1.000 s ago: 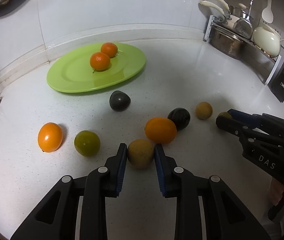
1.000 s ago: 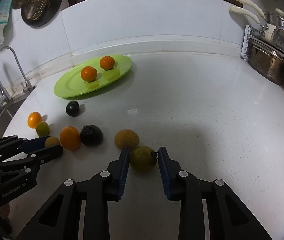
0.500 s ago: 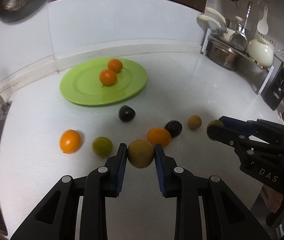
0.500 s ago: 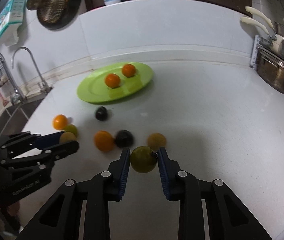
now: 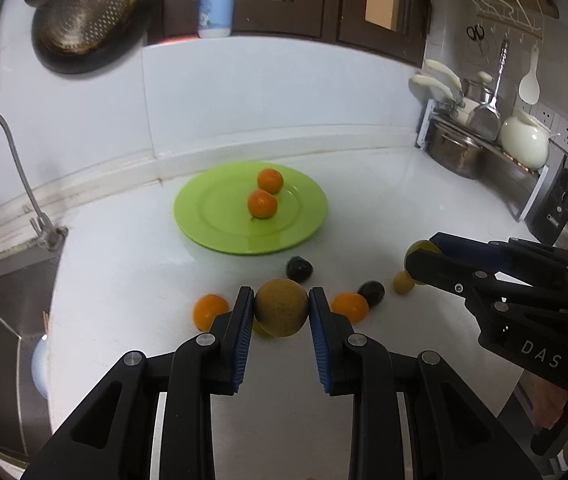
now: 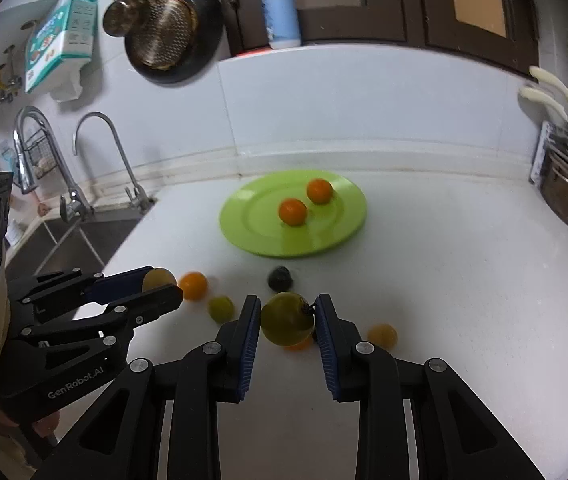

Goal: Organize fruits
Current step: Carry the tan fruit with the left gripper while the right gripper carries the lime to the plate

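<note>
My left gripper is shut on a speckled tan-brown fruit, held above the white counter. My right gripper is shut on a yellow-green fruit with a short dark stem, also lifted off the counter. Each gripper shows in the other's view, the right gripper at the right and the left gripper at the left. A lime green plate lies further back and carries two small oranges. Loose on the counter between me and the plate lie orange fruits, dark fruits and small yellowish ones.
A sink with a curved tap lies to the left, beyond the counter's edge. A rack with a steel pot and a cream teapot stands at the back right. A strainer hangs on the wall, and a soap bottle stands on the ledge.
Both grippers have risen off the counter, each carrying its fruit. The plate and loose fruits now look smaller and lower in both views.
</note>
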`<action>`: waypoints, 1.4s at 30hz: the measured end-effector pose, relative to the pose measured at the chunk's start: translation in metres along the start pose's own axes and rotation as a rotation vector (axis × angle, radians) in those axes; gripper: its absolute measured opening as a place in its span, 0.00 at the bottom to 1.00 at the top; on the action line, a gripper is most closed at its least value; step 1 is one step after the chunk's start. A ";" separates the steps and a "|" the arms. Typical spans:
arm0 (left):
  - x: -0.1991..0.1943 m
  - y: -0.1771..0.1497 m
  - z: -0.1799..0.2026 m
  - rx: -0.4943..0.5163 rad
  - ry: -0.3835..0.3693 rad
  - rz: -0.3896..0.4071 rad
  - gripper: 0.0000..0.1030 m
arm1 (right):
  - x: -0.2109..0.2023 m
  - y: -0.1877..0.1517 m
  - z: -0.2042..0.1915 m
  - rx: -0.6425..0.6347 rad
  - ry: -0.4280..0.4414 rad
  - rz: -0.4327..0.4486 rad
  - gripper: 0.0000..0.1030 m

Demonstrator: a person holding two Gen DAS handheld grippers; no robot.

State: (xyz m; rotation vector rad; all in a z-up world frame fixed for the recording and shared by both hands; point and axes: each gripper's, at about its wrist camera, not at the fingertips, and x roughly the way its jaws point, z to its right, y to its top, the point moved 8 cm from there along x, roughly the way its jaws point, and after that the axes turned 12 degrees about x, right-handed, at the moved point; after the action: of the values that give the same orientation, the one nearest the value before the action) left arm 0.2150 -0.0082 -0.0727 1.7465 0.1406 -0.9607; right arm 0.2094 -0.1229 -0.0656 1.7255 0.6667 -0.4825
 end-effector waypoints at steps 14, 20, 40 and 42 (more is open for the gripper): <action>-0.012 0.028 -0.034 0.025 0.072 0.089 0.27 | -0.002 0.044 -0.029 -0.045 0.046 0.088 0.28; -0.003 0.050 -0.049 0.055 0.093 0.117 0.27 | 0.010 0.069 -0.035 -0.063 0.053 0.116 0.28; 0.086 0.111 -0.094 0.113 0.049 0.071 0.27 | 0.114 0.145 -0.028 -0.071 0.060 0.049 0.28; 0.099 0.113 -0.099 0.115 0.036 0.057 0.27 | 0.128 0.147 -0.026 -0.073 0.060 0.028 0.28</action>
State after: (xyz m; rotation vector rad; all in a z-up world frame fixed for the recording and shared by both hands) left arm 0.3928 -0.0059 -0.0451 1.8643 0.0599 -0.9113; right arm 0.4019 -0.0994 -0.0325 1.6838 0.6941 -0.3835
